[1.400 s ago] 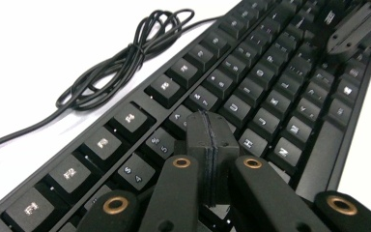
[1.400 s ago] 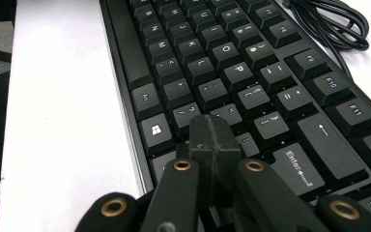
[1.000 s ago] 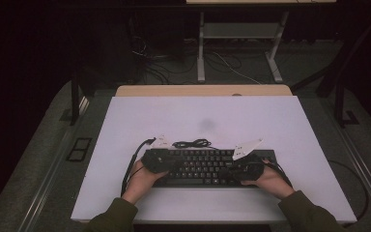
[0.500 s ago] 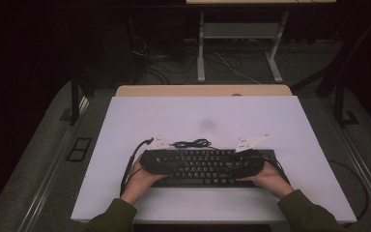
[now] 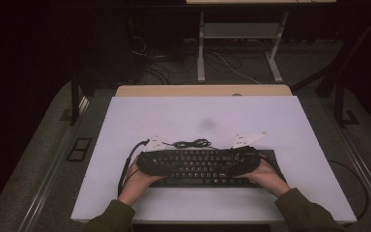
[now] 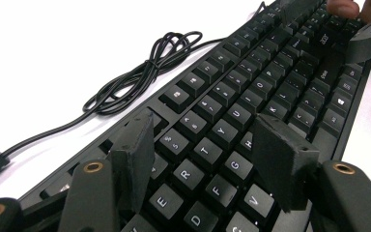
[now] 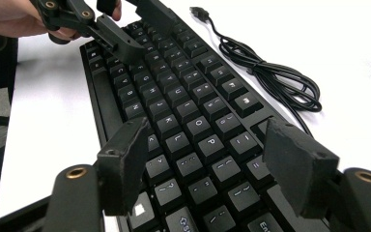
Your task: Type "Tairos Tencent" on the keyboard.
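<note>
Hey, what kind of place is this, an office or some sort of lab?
Probably a lab or recording setup: a white work table holding one black keyboard, dark surroundings, loose cables on the floor and a metal-framed desk behind.

Fixed high above the near edge, facing forward and down over the surface (image 5: 203, 116). Mounted close behind each pair of jaws, skimming low along the shared keyboard (image 5: 207, 166) from opposite ends.

Matt black plastic keyboard (image 5: 198, 165) on a smooth white table (image 5: 203, 116).
</note>
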Available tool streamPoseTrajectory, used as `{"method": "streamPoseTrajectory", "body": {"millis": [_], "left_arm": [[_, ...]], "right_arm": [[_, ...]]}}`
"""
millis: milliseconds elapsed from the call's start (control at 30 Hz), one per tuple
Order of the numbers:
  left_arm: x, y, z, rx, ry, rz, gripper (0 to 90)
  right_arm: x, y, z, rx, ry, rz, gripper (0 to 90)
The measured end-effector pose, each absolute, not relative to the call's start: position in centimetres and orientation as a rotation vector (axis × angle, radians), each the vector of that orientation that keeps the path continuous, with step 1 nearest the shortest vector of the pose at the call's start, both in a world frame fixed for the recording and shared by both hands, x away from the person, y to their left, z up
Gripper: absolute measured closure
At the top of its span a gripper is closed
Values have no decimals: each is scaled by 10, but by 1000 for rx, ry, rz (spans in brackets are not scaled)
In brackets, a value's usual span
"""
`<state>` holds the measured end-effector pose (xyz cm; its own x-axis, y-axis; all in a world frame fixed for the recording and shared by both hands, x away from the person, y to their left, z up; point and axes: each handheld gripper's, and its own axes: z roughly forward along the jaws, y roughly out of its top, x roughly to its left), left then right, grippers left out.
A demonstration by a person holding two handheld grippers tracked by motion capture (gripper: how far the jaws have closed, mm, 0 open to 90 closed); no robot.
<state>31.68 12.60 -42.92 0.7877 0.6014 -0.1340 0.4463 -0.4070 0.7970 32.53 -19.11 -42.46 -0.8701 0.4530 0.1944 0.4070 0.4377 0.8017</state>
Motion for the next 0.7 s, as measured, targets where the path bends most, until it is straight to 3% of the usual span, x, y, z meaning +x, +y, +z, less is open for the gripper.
{"method": "streamPoseTrajectory", "body": {"millis": [400, 700], "left_arm": [[310, 138, -430, 2061, 804, 247, 455], [305, 149, -429, 2052, 830, 270, 581]], "right_arm": [[329, -184, -424, 764, 2633, 1450, 297], [333, -177, -425, 739, 2649, 1448, 289]]}}
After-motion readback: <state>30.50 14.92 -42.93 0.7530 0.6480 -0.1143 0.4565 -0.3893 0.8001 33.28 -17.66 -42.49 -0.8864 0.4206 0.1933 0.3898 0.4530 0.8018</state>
